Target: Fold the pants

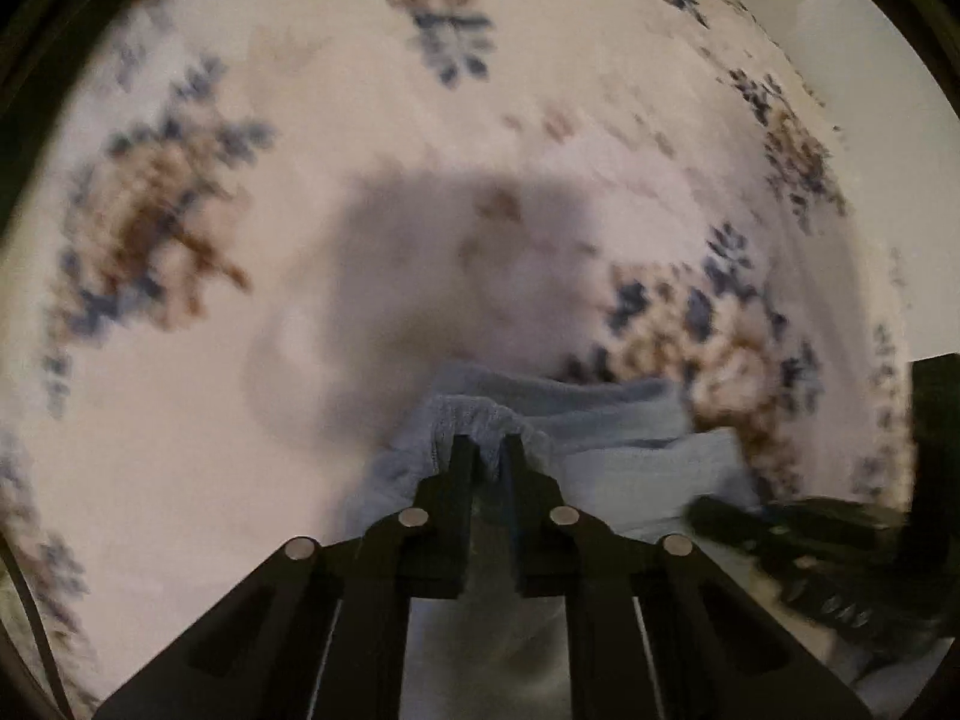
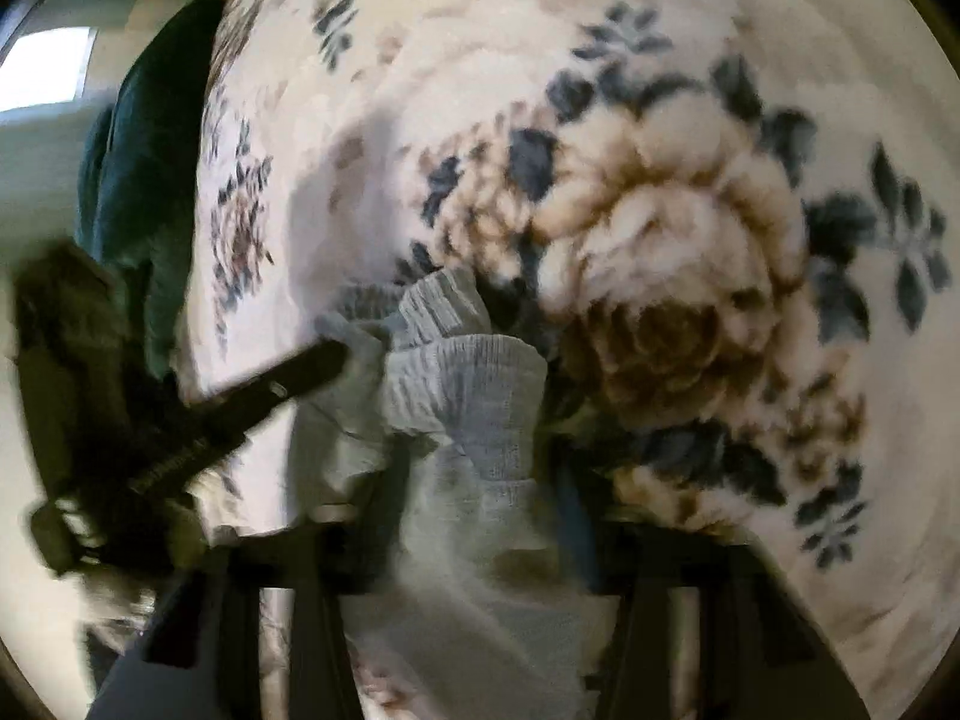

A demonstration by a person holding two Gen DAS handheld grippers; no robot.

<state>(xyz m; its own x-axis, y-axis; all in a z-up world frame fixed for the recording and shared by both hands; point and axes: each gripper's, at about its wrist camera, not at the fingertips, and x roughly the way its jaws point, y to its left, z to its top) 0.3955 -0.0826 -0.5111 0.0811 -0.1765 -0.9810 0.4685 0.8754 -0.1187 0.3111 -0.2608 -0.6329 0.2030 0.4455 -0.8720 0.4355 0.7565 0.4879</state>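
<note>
floral blanket (image 2: pixel 690 228) — cream, blue, brown — bright window (image 2: pixel 48 69), pale wall (image 1: pixel 840 18)

Pants (image 1: pixel 576 420): pale blue, crinkly fabric w/ gathered elastic waistband, bunched and lifted off floral surface. Left wrist view: at 6 o'clock, spreading toward 4. Right wrist view: waistband (image 2: pixel 474 378) ruffled near centre, cloth draping to 6.

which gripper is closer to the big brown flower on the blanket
Right. The right gripper, shut on the pants, sits just beside the big brown flower. The left gripper holds the pants' far side, farther from it.

Floral blanket (image 1: pixel 336 96); perhaps a dark cushion (image 2: pixel 150 180).
</note>
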